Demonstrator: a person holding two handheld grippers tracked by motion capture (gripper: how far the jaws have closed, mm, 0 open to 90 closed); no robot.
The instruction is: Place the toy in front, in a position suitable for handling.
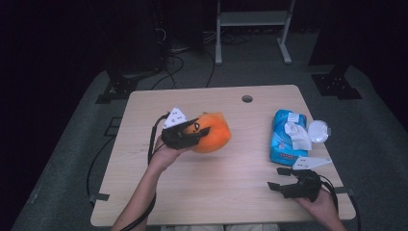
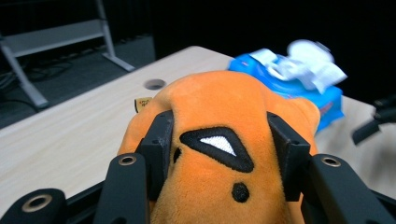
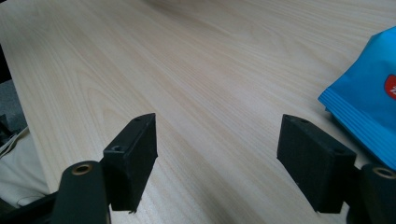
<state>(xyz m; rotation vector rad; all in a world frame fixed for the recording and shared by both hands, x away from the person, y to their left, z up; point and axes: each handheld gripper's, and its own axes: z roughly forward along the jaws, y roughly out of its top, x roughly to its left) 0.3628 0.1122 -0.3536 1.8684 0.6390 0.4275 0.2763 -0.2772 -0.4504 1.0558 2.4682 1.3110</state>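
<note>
Two grippers are working over the table (image 1: pixel 226 187), a pale rectangle of smooth wood-grain laminate with a round hole near its far edge. The left gripper (image 1: pixel 192 134) is holding the plush (image 1: pixel 211 132) just above the left-centre of the board, its black jaws pinching the toy's sides so the pile is bulging between them. The right gripper (image 1: pixel 281 179) is resting near the front right corner with its jaws spread wide and nothing between them.

To carry this well, I judge the left hand should be keeping its squeeze steady — plush is compressing and can slip out of a loosening grip — and lifting clear of the surface before travelling, so the soft underside is not dragging. Lowering until the toy is bearing on the wood before easing off would be the safe finish.

The wipes pack (image 1: pixel 287 135), at the right, is a flat crinkly blue pouch with a white tissue pulled up from its top. The plush is rounded and orange, fuzzy, with a stitched black triangle filled white and small black dots. The lid (image 1: pixel 318 131) beside the pack is a small, clear, glossy disc — likely plastic.
</note>
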